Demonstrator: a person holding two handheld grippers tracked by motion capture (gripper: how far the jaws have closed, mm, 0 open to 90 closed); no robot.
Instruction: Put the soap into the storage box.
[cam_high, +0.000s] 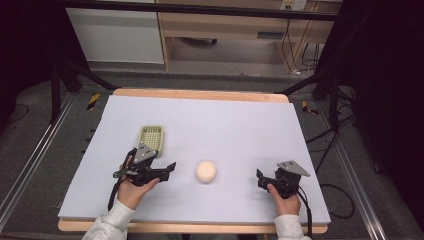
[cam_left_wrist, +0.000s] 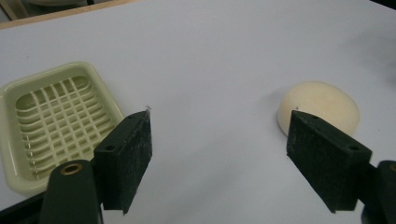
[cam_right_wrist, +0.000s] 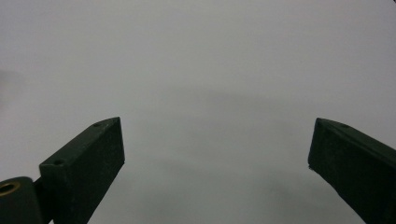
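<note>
Holding: two grippers, nothing gripped
Left gripper (cam_high: 170, 168): jaws spread, near soap (cam_left_wrist: 319, 108), beside dish (cam_left_wrist: 56, 122)
Right gripper (cam_high: 260, 178): jaws spread over bare surface (cam_high: 235, 125)
Writing: none readable

**Round cream soap and slotted dish**

A cream, round soap bar (cam_high: 206, 171) lay flat just below the high view's centre. A pale green rectangular soap dish (cam_high: 151, 138) with a grid floor sat upright, empty, left of centre.

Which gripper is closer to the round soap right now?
Left. The left gripper sits just left of the soap, open and aimed toward it. The right gripper is farther off on the soap's other side, also open.
</note>
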